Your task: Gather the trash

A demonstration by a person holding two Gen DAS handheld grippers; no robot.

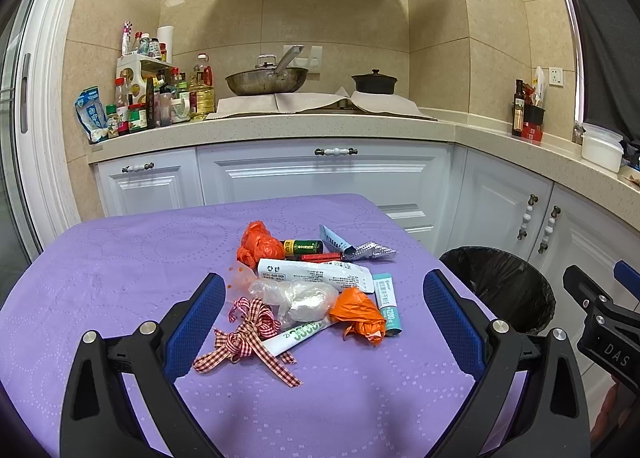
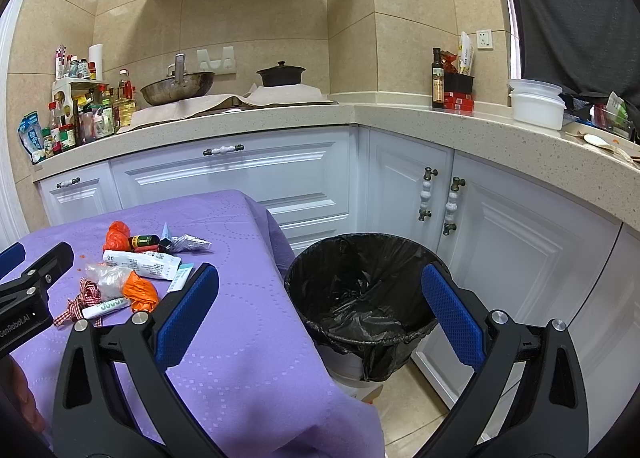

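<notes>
A heap of trash lies on the purple tablecloth (image 1: 120, 258): a red checked ribbon (image 1: 248, 334), a clear plastic bag (image 1: 300, 298), two orange bags (image 1: 356, 314) (image 1: 258, 244), white tubes (image 1: 316, 274), a green bottle (image 1: 302, 247) and a foil blister pack (image 1: 372, 251). My left gripper (image 1: 324, 298) is open, hovering just in front of the heap, empty. My right gripper (image 2: 320, 294) is open and empty, held above the table's right edge and the bin (image 2: 360, 290), which is lined with a black bag. The heap (image 2: 132, 274) sits to its left.
White cabinets (image 2: 240, 174) and a speckled counter (image 2: 440, 122) wrap around behind and to the right of the table. On the counter stand a wok (image 1: 266, 80), a black pot (image 1: 374, 82), bottles (image 1: 152, 98) and white tubs (image 2: 536, 102). The bin stands on the floor between table and cabinets.
</notes>
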